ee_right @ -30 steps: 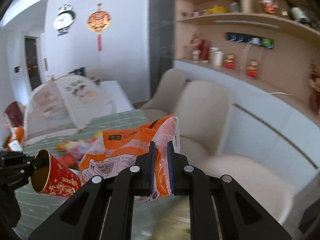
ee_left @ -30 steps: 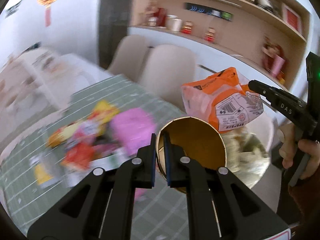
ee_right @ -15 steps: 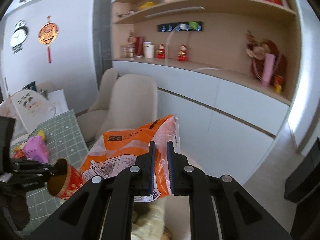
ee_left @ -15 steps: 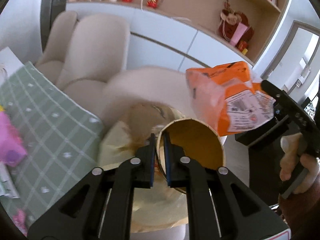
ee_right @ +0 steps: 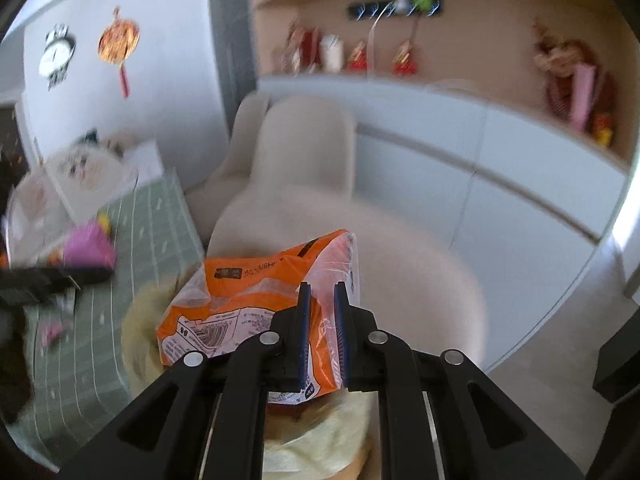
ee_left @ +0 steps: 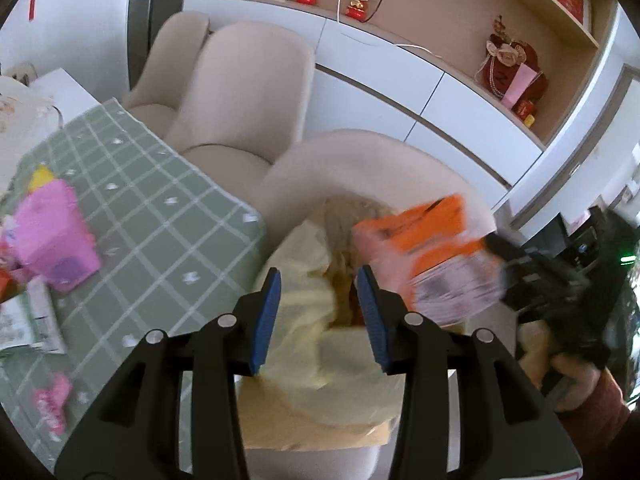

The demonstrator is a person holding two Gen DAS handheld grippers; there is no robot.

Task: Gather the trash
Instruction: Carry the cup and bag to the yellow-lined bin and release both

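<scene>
while the left tool is held above the trash bin, its jaws are opening and nothing is seen between them; only the pale yellow bag liner is seen below. a bit of red is glimpsed deep in the bin, but what it is cannot be told. the right tool is closed on the orange snack bag, which is held over the bin's rim, blurred in the left view. more trash is left on the green checked surface: a pink box and some small wrappers. two beige chairs are seen behind the bin.
</scene>
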